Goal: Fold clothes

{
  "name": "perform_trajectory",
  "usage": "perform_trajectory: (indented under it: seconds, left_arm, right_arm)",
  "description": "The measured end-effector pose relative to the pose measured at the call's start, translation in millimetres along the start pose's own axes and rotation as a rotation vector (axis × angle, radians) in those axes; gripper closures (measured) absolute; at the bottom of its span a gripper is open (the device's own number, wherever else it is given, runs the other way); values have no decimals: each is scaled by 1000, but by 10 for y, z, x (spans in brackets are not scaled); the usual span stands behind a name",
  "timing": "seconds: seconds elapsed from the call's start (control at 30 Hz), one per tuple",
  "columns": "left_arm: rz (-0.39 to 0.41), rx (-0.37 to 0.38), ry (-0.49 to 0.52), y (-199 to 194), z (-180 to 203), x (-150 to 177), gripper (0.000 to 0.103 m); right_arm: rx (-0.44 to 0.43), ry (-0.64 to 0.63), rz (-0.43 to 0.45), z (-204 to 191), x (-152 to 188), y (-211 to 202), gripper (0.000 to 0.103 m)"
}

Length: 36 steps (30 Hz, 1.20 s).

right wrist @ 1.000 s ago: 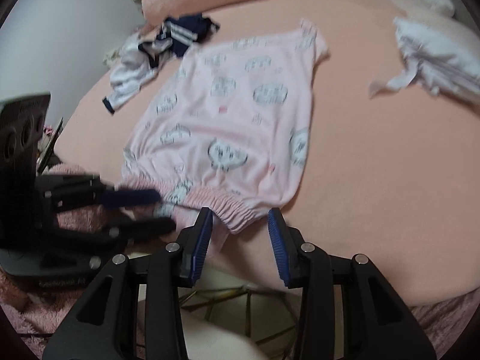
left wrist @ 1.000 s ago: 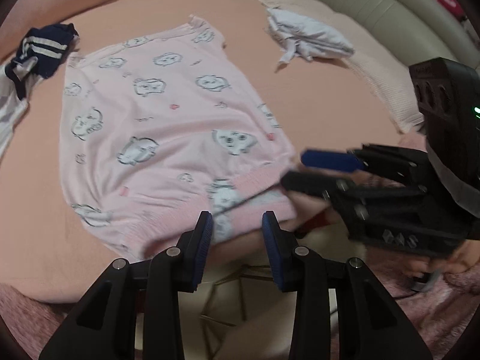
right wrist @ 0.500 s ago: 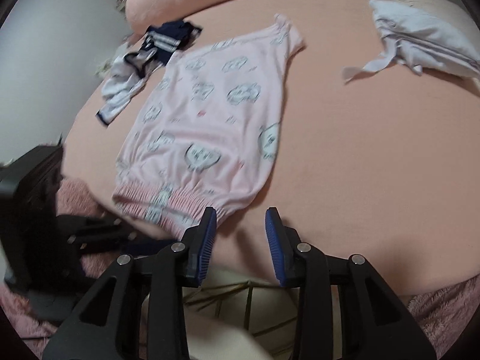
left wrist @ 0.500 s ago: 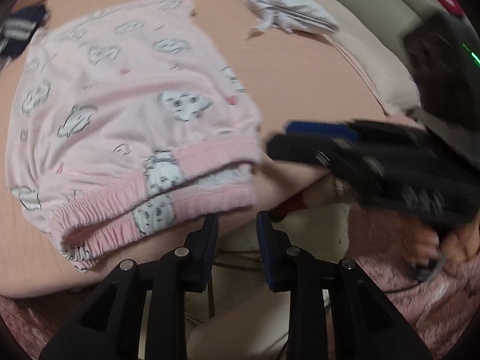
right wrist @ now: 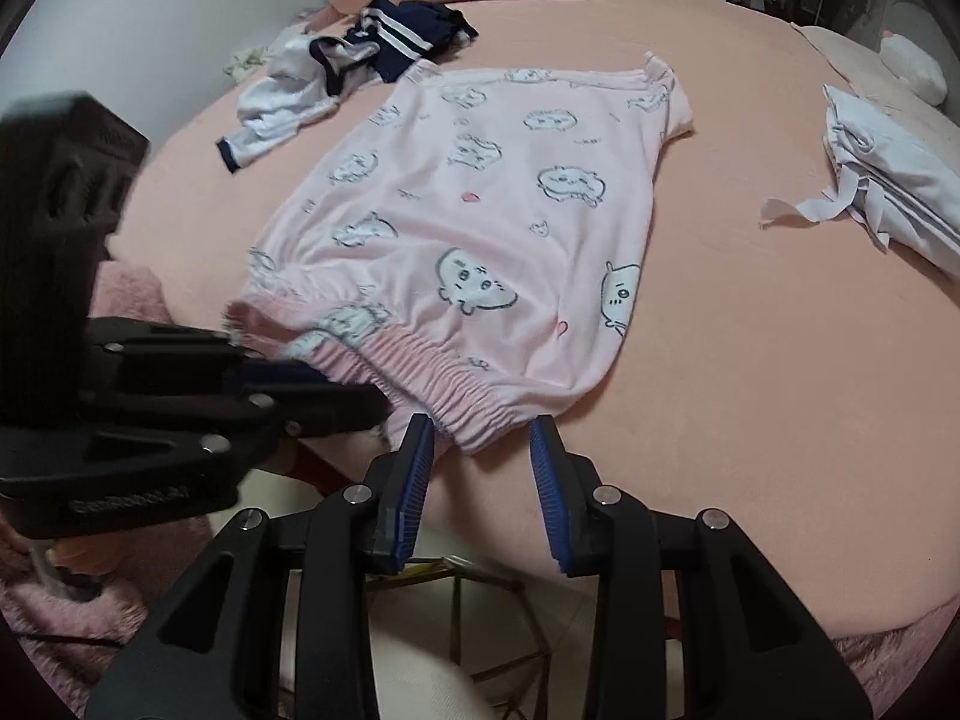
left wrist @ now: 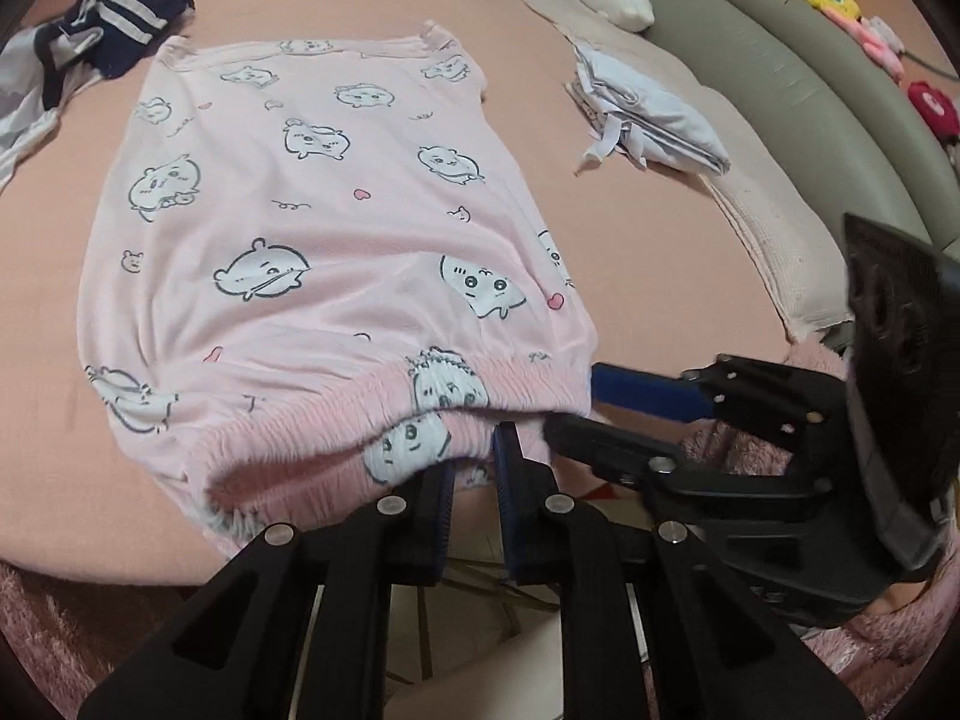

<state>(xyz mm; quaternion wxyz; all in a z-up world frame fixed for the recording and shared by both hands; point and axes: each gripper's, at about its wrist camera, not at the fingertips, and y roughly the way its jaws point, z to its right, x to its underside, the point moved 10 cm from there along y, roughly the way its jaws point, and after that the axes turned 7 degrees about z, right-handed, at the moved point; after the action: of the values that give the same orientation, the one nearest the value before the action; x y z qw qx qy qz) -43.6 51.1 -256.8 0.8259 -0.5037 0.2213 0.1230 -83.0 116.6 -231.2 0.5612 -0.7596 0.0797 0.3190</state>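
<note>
From the left wrist camera, the pink printed garment (left wrist: pixel 324 252) lay spread flat on the peach-coloured bed (left wrist: pixel 630 228), its gathered elastic hem at the near edge. The left gripper (left wrist: pixel 474 474) had its blue-padded fingers drawn close, with a fold of the hem between them — pinching it, as far as could be seen. The right gripper (left wrist: pixel 576 408) reached in from the right, one blue finger beside the hem's corner and the other under it. A folded white garment (left wrist: pixel 648 114) lay well apart to the right, and a navy striped garment (left wrist: pixel 120 18) at the far left.

From the right wrist camera, the right gripper (right wrist: pixel 480 462) stood spread, the hem's corner hanging between its fingers without touching them. The left gripper (right wrist: pixel 336 396) came in blurred from the left, at the hem — its grip could not be told here.
</note>
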Motion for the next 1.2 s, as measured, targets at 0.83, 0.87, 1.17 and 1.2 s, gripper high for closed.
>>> perform_trajectory:
  seconds: [0.83, 0.87, 1.17, 1.2]
  left_arm:
    - [9, 186, -183, 130, 211, -128, 95]
    - [21, 176, -189, 134, 194, -153, 96]
    - [182, 156, -288, -45, 20, -477, 97]
    - [197, 166, -300, -65, 18, -507, 97]
  right_arm:
    - [51, 87, 76, 192, -76, -196, 92]
    - [53, 87, 73, 195, -67, -194, 92]
    - [57, 24, 70, 61, -4, -187, 94]
    - [51, 22, 72, 42, 1, -198, 94]
